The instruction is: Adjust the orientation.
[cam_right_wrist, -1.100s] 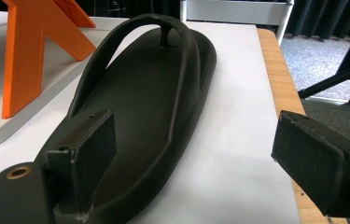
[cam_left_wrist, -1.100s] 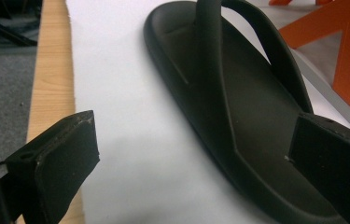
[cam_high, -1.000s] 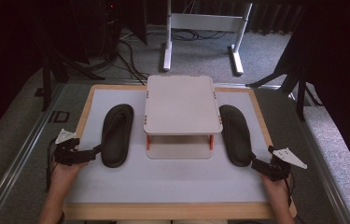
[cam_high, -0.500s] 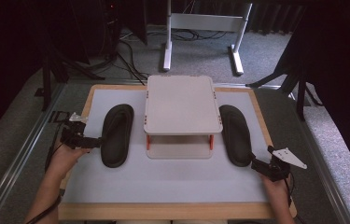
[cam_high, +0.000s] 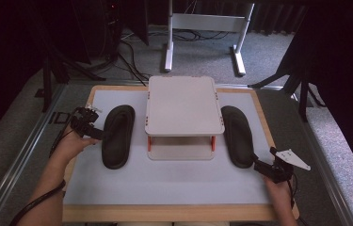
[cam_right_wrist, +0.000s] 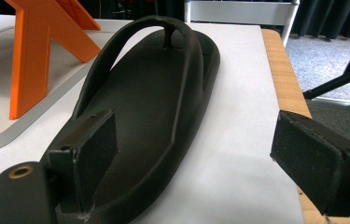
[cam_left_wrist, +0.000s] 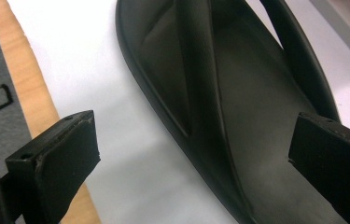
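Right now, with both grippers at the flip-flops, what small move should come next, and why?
Probably ease the left gripper a little further in and close it on the left flip-flop. Its jaws stand open astride that flip-flop's outer edge, nothing held. The right gripper sits open at the heel of the right flip-flop.

two black flip-flop sandals, flat and sole-down on the white mat, toe straps up. left sandal (cam_high: 116, 135) just beside the low shelf's left edge, lengthwise, toe pointing away; seen close in the left gripper view (cam_left_wrist: 238, 107). right sandal (cam_high: 237, 135) mirrored beside the shelf's right edge, strap arching (cam_right_wrist: 149, 93).
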Demonstrator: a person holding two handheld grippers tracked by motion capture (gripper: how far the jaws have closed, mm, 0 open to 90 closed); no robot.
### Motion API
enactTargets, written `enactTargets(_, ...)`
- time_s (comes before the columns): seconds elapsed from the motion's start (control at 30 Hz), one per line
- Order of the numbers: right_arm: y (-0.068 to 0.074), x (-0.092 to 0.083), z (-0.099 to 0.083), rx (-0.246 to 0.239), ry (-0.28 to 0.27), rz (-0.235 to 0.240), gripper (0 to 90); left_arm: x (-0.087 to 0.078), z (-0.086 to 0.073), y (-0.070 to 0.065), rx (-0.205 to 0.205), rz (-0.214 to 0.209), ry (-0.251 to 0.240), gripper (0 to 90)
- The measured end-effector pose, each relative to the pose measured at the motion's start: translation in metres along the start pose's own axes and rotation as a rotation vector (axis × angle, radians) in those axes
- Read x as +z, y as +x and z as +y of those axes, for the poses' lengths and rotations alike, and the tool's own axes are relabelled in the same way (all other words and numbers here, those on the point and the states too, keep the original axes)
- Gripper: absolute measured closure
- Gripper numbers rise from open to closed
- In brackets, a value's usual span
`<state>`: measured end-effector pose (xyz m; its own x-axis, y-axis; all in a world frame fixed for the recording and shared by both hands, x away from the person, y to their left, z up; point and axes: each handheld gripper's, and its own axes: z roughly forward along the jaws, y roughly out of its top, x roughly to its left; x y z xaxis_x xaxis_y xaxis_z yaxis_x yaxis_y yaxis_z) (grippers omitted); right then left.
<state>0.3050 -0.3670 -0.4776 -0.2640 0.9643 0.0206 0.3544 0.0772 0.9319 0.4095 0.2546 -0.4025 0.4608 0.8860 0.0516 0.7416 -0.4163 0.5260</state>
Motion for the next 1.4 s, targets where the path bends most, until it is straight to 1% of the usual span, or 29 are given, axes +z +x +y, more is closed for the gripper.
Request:
enactTargets(0.17, 0.0, 0.0, 0.0, -0.005, 0.0, 0.0, 13.9, 0.008, 0.01, -0.001, 0.01, -0.018, 0.018, 7.8)
enactTargets(0.2, 0.0, 0.0, 0.0, 0.0, 0.001, 0.0, 13.8, 0.016, 0.017, -0.001, 0.001, -0.028, 0.034, 10.0)
enactTargets(0.23, 0.0, 0.0, 0.0, 0.0, 0.0, 0.0, 13.9, 0.016, 0.017, -0.001, 0.001, -0.028, 0.034, 13.4)
enactTargets(0.27, 0.0, 0.0, 0.0, -0.001, 0.001, 0.002, 13.9, 0.018, 0.019, 0.0, -0.009, -0.027, 0.035, 13.9)
enactTargets(0.3, 0.0, 0.0, 0.0, 0.0, 0.001, 0.002, 13.9, 0.021, 0.023, 0.001, -0.027, 0.002, 0.035, 14.0)
enactTargets(0.43, 0.0, 0.0, 0.0, 0.001, 0.001, 0.005, 13.9, 0.025, 0.028, 0.004, -0.047, 0.001, 0.039, 26.4)
enactTargets(0.47, 0.0, 0.0, 0.0, 0.001, 0.001, 0.005, 13.9, 0.026, 0.03, 0.005, -0.056, -0.015, 0.046, 26.4)
enactTargets(0.53, 0.0, 0.0, 0.0, 0.0, 0.003, 0.006, 14.3, 0.029, 0.032, 0.007, -0.067, -0.027, 0.052, 31.7)
enactTargets(0.57, 0.0, 0.001, 0.0, 0.001, 0.004, 0.007, 14.3, 0.032, 0.035, 0.008, -0.084, -0.04, 0.079, 31.8)
enactTargets(0.6, 0.0, 0.001, 0.0, 0.001, 0.004, 0.007, 14.3, 0.032, 0.035, 0.008, -0.084, -0.04, 0.079, 31.8)
enactTargets(0.63, 0.0, 0.001, 0.0, 0.0, 0.004, 0.008, 14.3, 0.034, 0.036, 0.007, -0.083, -0.043, 0.101, 31.8)
enactTargets(0.67, 0.0, 0.001, 0.0, 0.001, 0.004, 0.008, 14.3, 0.036, 0.037, 0.006, -0.08, -0.029, 0.12, 31.8)
enactTargets(0.7, 0.0, 0.001, 0.0, 0.001, 0.005, 0.008, 14.3, 0.039, 0.04, 0.006, -0.107, -0.02, 0.137, 32.2)
enactTargets(0.77, -0.001, 0.001, 0.0, 0.004, 0.008, 0.01, 14.3, 0.04, 0.041, 0.006, -0.115, -0.014, 0.137, 38.7)
enactTargets(0.8, -0.001, 0.001, 0.0, 0.005, 0.009, 0.012, 14.3, 0.042, 0.042, 0.007, -0.138, -0.039, 0.154, 40.2)
enactTargets(0.83, -0.001, 0.001, 0.0, 0.004, 0.011, 0.012, 14.4, 0.042, 0.042, 0.007, -0.138, -0.039, 0.154, 40.2)
enactTargets(0.87, -0.001, 0.001, 0.0, 0.002, 0.011, 0.013, 14.3, 0.043, 0.043, 0.007, -0.137, -0.053, 0.168, 40.1)
enactTargets(0.9, -0.001, 0.001, 0.0, 0.002, 0.012, 0.013, 14.4, 0.045, 0.043, 0.006, -0.138, -0.05, 0.184, 40.0)
enactTargets(0.93, -0.001, 0.001, 0.0, 0.0, 0.012, 0.014, 14.4, 0.048, 0.043, 0.005, -0.154, -0.037, 0.189, 40.1)
enactTargets(1.0, -0.001, 0.001, 0.0, 0.0, 0.012, 0.015, 14.4, 0.049, 0.044, 0.004, -0.155, -0.038, 0.194, 40.6)
enactTargets(1.03, -0.001, 0.001, 0.0, 0.001, 0.012, 0.014, 14.4, 0.05, 0.044, 0.003, -0.16, -0.028, 0.197, 49.2)
enactTargets(1.07, -0.001, 0.001, 0.0, 0.001, 0.012, 0.014, 14.4, 0.051, 0.044, 0.004, -0.165, -0.023, 0.203, 49.2)
enactTargets(1.1, -0.001, 0.001, 0.001, 0.002, 0.013, 0.012, 15.2, 0.052, 0.043, 0.003, -0.155, -0.022, 0.211, 54.7)
enactTargets(1.13, -0.001, 0.001, 0.001, 0.002, 0.013, 0.012, 15.2, 0.052, 0.043, 0.003, -0.146, -0.019, 0.217, 54.7)
enactTargets(1.17, -0.001, 0.001, 0.001, 0.003, 0.014, 0.013, 16.4, 0.053, 0.043, 0.003, -0.146, -0.013, 0.228, 61.7)
enactTargets(1.2, -0.001, 0.002, 0.001, 0.006, 0.016, 0.014, 16.4, 0.054, 0.043, 0.004, -0.162, -0.046, 0.226, 65.4)
enactTargets(1.23, -0.001, 0.002, 0.001, 0.006, 0.017, 0.015, 16.4, 0.054, 0.043, 0.004, -0.162, -0.046, 0.226, 69.4)
enactTargets(1.3, -0.001, 0.002, 0.001, 0.01, 0.018, 0.017, 16.4, 0.055, 0.044, 0.003, -0.164, -0.052, 0.232, 70.8)
enactTargets(1.4, -0.002, 0.002, 0.001, 0.01, 0.018, 0.018, 16.4, 0.054, 0.046, 0.002, -0.173, -0.032, 0.243, 72.1)
